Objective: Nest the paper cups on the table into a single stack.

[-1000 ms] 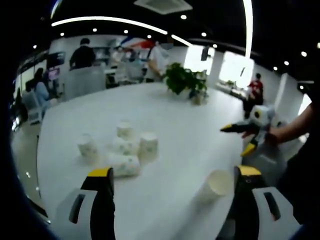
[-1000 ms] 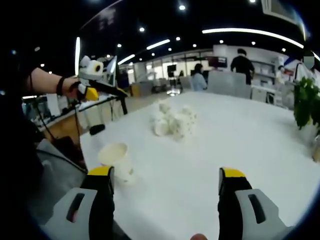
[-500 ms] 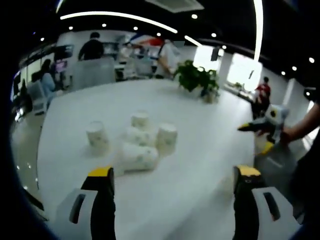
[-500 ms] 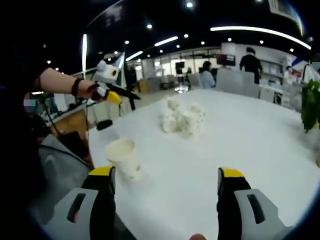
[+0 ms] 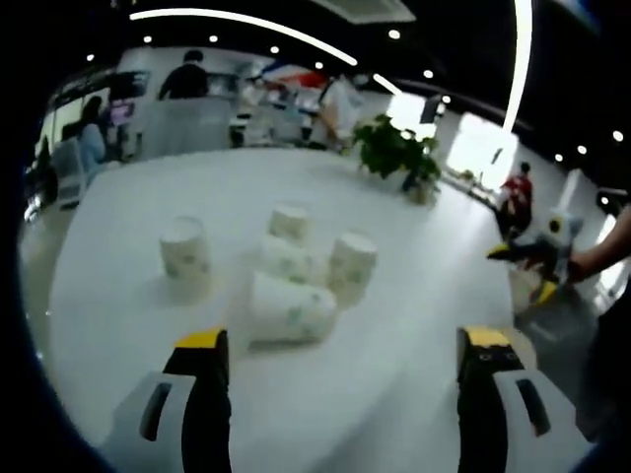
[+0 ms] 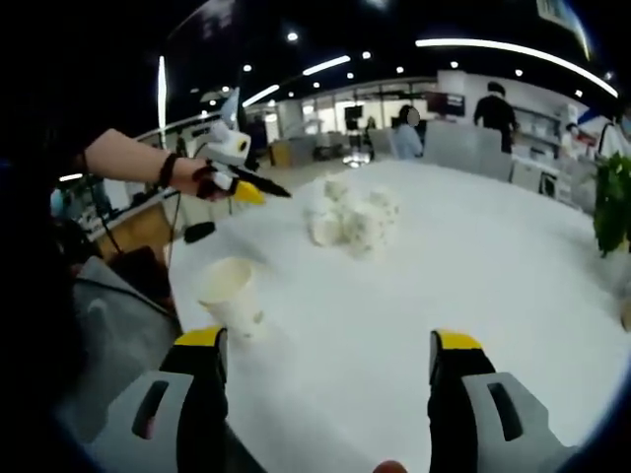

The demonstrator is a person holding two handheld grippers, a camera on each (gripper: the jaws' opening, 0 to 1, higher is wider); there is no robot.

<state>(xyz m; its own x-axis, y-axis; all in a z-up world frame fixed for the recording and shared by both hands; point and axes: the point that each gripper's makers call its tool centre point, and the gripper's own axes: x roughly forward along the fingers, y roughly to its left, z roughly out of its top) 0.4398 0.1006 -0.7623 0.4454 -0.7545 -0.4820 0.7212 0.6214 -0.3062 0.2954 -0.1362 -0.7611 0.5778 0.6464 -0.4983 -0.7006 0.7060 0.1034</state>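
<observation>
White tabletop, potted plant at far edge, cluster of patterned paper cups mid-tabletop, one on its side, lone upright cup near edge w/ open mouth, left gripper jaws released, right gripper jaws released, both holding nothing.

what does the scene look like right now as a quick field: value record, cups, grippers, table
table: white table, large, rounded edge
cup cluster: paper cups with a faint print; upright cup apart on the left of the left gripper view, upright cup, upright cup at the back, tipped cup lying on its side, another tipped one behind it
lone cup: plain paper cup, upright, mouth up, near the table edge
left gripper: open, empty, facing the cluster
right gripper: open, empty
background: potted plant on the table, people beyond it
</observation>
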